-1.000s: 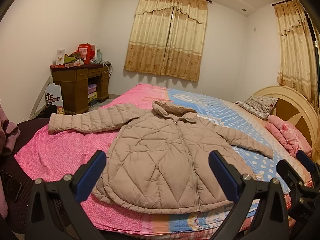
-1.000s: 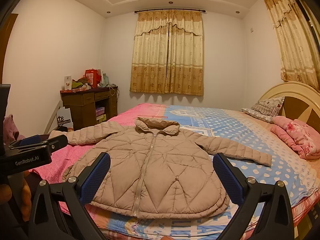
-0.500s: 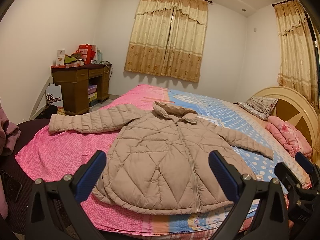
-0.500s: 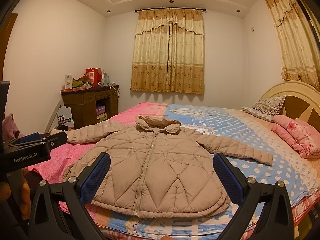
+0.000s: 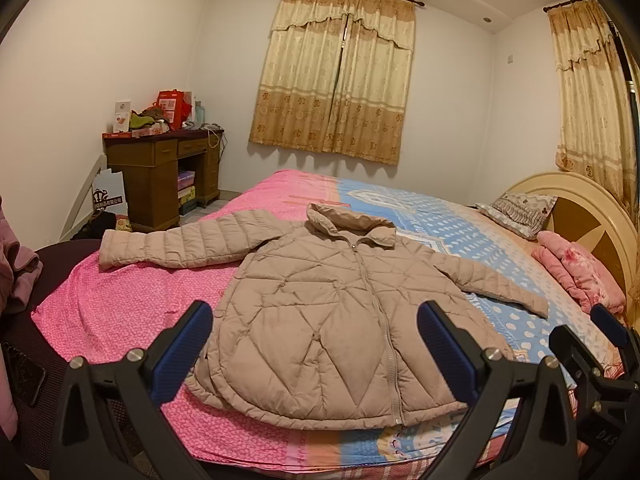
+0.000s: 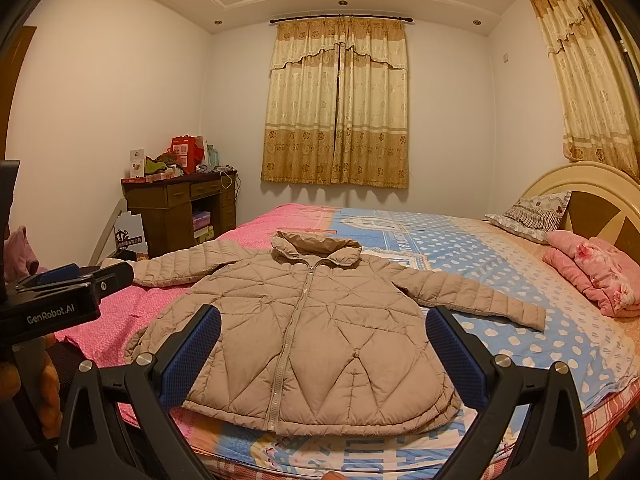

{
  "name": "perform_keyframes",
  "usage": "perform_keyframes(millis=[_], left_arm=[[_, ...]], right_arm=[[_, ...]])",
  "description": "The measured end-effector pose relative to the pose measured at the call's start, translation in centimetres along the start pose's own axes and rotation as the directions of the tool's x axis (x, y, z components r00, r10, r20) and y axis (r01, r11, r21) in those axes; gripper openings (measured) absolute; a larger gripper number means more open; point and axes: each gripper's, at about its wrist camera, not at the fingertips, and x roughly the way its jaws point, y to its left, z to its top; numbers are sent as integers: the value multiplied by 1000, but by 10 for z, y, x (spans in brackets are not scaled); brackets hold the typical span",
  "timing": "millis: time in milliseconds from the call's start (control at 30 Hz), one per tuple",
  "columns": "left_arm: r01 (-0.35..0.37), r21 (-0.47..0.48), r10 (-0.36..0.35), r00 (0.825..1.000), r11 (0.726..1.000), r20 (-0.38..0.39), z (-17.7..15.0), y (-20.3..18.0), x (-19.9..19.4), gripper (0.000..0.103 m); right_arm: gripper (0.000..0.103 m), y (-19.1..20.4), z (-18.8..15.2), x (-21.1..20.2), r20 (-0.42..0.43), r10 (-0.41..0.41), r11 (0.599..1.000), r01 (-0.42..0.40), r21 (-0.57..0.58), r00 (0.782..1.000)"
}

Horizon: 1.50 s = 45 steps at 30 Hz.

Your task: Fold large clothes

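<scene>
A beige quilted puffer jacket [image 5: 340,312] lies flat on the bed, front up, zipped, both sleeves spread out; it also shows in the right wrist view [image 6: 316,332]. My left gripper [image 5: 312,344] is open and empty, held above the jacket's hem at the bed's near edge. My right gripper [image 6: 324,350] is open and empty too, also over the hem. The left gripper's body shows at the left of the right wrist view [image 6: 60,300], and the right gripper's body at the right edge of the left wrist view [image 5: 592,356].
The bed [image 5: 120,304] has a pink and blue sheet. A folded pink blanket [image 6: 592,276] and a pillow [image 6: 532,212] lie by the headboard [image 6: 592,184]. A wooden desk [image 5: 160,176] with clutter stands at the far left wall. Curtains [image 6: 336,104] hang behind.
Both grippers have stayed open and almost still; the views shift only slightly. The jacket has not moved.
</scene>
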Motion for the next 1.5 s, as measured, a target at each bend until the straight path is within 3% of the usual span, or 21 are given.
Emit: perform_keyframes(millis=[1367,1500], left_arm=[[-1,4,1,1000,1000,4,0,0,-2,103],[7,3,-7,1000,1000,-4,5,5,0,103]], right_arm=[[102,1,-3,1,6,4,1000,-5,5,1000],[102,-1,-6,1,36,44,998,-46,46,998]])
